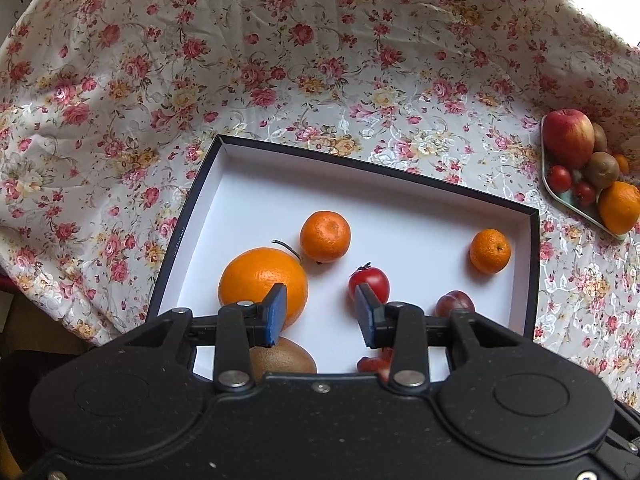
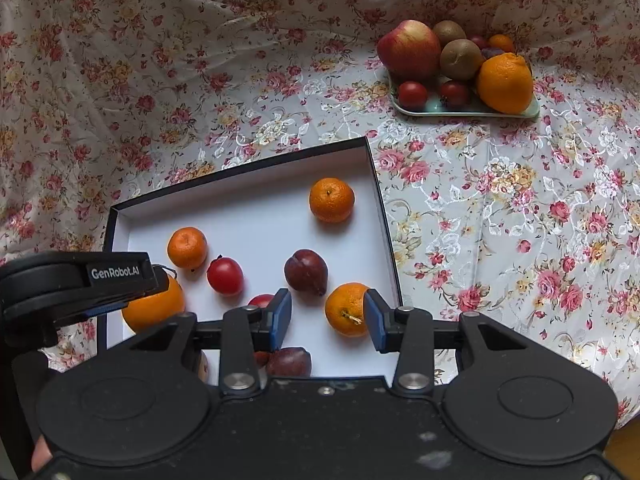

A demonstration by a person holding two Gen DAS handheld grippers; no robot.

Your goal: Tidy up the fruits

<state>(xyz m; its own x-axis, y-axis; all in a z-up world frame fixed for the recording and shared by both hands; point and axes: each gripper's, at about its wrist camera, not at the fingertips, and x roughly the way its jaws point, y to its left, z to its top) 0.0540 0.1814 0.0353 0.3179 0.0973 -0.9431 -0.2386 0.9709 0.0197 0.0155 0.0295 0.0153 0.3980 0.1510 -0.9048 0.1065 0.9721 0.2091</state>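
Left wrist view: the left gripper hangs over the box, jaws parted and holding nothing, likely ready for a pick. Right wrist view: the right gripper, jaws wide and empty, brackets a mandarin; remaining fruit waits on the tray.

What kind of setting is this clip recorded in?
Probably a home table set up for fruit sorting: a floral tablecloth covers the surface, with a shallow white-lined box of loose fruit and a small tray piled with more.

box far half clear, fruit crowding near
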